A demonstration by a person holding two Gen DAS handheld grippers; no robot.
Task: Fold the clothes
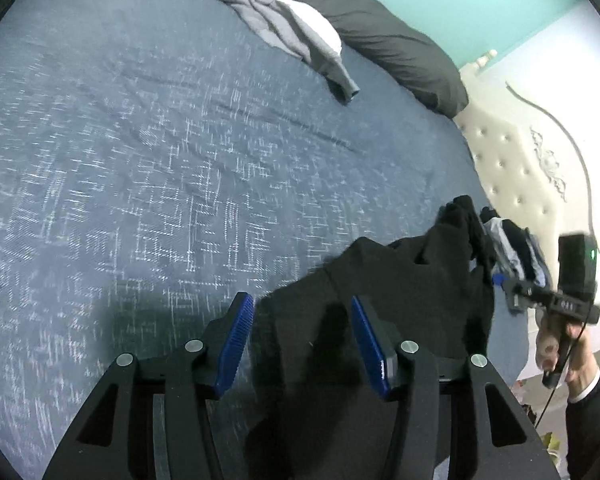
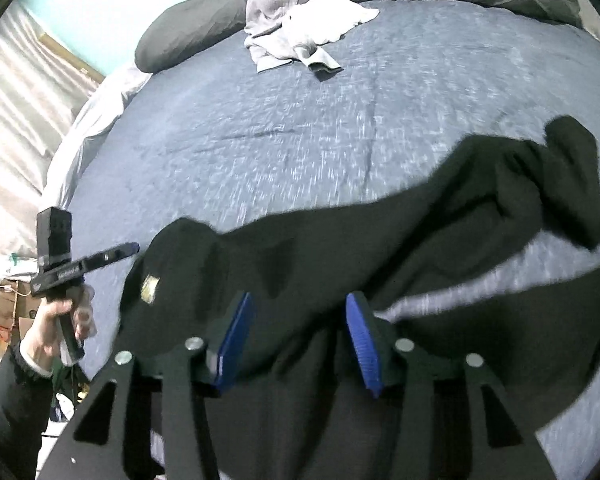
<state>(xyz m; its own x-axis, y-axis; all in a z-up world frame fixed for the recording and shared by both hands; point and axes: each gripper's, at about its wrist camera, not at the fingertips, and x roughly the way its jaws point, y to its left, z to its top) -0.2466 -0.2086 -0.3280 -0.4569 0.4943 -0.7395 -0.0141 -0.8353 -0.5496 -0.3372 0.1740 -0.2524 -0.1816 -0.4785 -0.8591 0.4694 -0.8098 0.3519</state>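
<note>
Lying rumpled on the near edge of the bed (image 1: pixel 140 140), the black garment (image 2: pixel 380 240) sits beneath both grippers, left gripper (image 1: pixel 302 336) and right gripper (image 2: pixel 296 332), whose jaws stand wide and hold nothing, seemingly placed to take its near hem.

your black fabric garment (image 2: pixel 380 248) lies on the near part of the blue woven bedspread (image 1: pixel 160 140), with both grippers over it. far across the bed from you, a crumpled grey and white clothing heap (image 2: pixel 300 28) rests against the long dark pillows (image 1: pixel 388 44) behind it.
</note>
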